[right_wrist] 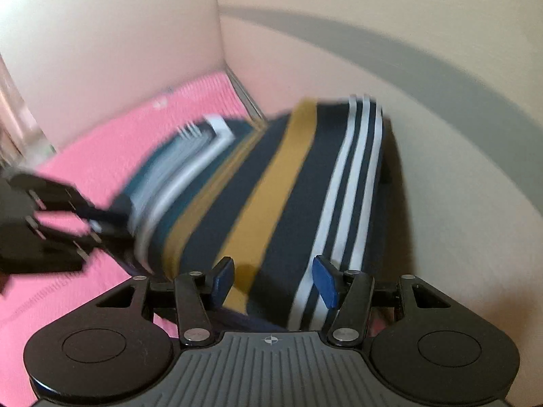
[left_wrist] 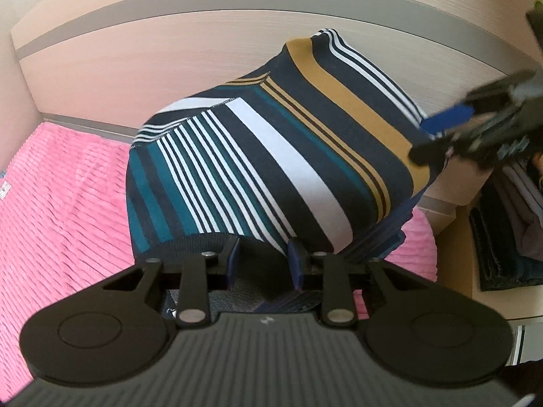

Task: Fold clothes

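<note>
Holding up the striped navy, white, teal and mustard knit top [left_wrist: 271, 156] over the fluffy pink blanket [left_wrist: 61, 203]; left gripper [left_wrist: 263, 257] pinches its hem; right gripper [right_wrist: 273, 281] wide apart, cloth between.

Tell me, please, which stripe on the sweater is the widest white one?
The broad white band on the striped sweater, between the thin white pinstripes and the mustard stripe; the other white stripes are narrow.

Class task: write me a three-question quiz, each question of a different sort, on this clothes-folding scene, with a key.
1. True or false: the striped garment lies flat on the pink blanket.
2. Which colour are the pads on the left gripper fingers? A red B blue C green
3. Fill in: the right gripper has the garment between its ____ fingers.

Key: 1 false, it is lifted; 2 B; 3 open.
</note>
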The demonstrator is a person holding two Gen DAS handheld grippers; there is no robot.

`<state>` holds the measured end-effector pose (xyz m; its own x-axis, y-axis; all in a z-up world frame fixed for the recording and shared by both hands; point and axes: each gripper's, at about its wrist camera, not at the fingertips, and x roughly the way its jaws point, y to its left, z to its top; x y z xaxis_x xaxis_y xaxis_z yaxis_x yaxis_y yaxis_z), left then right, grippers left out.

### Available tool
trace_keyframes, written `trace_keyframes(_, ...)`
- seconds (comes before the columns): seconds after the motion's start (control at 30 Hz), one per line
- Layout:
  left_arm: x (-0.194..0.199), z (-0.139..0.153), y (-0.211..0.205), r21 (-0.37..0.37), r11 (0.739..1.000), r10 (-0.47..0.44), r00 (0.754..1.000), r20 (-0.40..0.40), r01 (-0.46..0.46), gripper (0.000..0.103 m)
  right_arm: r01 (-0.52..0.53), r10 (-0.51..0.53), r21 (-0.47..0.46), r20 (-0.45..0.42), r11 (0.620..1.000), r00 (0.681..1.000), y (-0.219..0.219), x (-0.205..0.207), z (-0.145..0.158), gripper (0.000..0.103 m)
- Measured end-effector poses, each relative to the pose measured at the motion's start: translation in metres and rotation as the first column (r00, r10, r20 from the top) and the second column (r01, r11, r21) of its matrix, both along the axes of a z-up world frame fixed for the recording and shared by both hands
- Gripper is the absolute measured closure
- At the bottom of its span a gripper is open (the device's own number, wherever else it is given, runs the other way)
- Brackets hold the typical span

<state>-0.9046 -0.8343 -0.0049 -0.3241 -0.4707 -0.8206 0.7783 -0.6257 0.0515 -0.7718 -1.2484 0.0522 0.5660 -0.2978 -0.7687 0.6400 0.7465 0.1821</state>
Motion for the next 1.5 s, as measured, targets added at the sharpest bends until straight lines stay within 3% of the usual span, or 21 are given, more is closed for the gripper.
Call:
trace_keyframes(0.17,0.005,0.004,0.001,0.006,0.999,0.046,0.999,-0.020,-0.045,0.076,0.019,-0.019,0.026,-0.015,0.999,1.000,-0.010,-0.012,-0.004,0.048)
trace_keyframes(0.27,0.012,0.010,0.004,0.012,0.996,0.092,0.995,-0.047,-0.092,0.061,0.008,-0.009,0.019,0.015,1.000,1.000,-0.011,-0.014,0.005,0.045)
trace_keyframes(0.37,0.025,0.018,0.013,0.011,0.988,0.156,0.984,-0.090,-0.156,0.054,0.025,-0.025,-0.001,0.065,1.000,0.998,-0.008,-0.025,0.013,0.033)
trace_keyframes(0.5,0.039,0.020,0.036,0.028,0.968,0.249,0.959,-0.135,-0.248,0.035,0.041,-0.039,-0.022,0.097,0.999,0.995,-0.001,-0.042,0.020,0.030)
trace_keyframes(0.67,0.049,0.017,0.068,0.068,0.934,0.358,0.919,-0.167,-0.352,0.016,0.091,-0.090,-0.002,0.071,0.996,0.993,0.023,-0.053,0.011,0.019)
trace_keyframes(0.77,0.056,0.018,0.087,0.065,0.931,0.365,0.910,-0.196,-0.359,0.013,0.135,-0.136,0.016,0.052,0.991,0.989,0.049,-0.069,0.010,0.019)
trace_keyframes(0.9,0.066,0.028,0.115,-0.010,0.943,0.324,0.922,-0.211,-0.334,0.003,0.210,-0.210,0.010,0.058,0.978,0.976,0.090,-0.076,0.011,0.018)
trace_keyframes(1.17,0.117,0.039,0.177,0.038,0.927,0.370,0.890,-0.265,-0.374,0.001,0.353,-0.350,-0.030,0.074,0.935,0.934,0.195,-0.051,0.020,0.008)
trace_keyframes(1.27,0.125,0.037,0.201,0.068,0.927,0.375,0.897,-0.233,-0.370,0.001,0.360,-0.358,-0.042,0.056,0.932,0.932,0.227,-0.052,0.028,0.007)
trace_keyframes(1.37,0.123,0.034,0.220,0.069,0.938,0.348,0.921,-0.175,-0.341,0.001,0.380,-0.379,-0.050,0.039,0.923,0.925,0.254,-0.053,0.030,0.000)
trace_keyframes(1.5,0.123,0.041,0.237,0.038,0.932,0.361,0.920,-0.155,-0.360,0.001,0.379,-0.378,-0.045,0.024,0.924,0.925,0.265,-0.055,0.037,0.000)
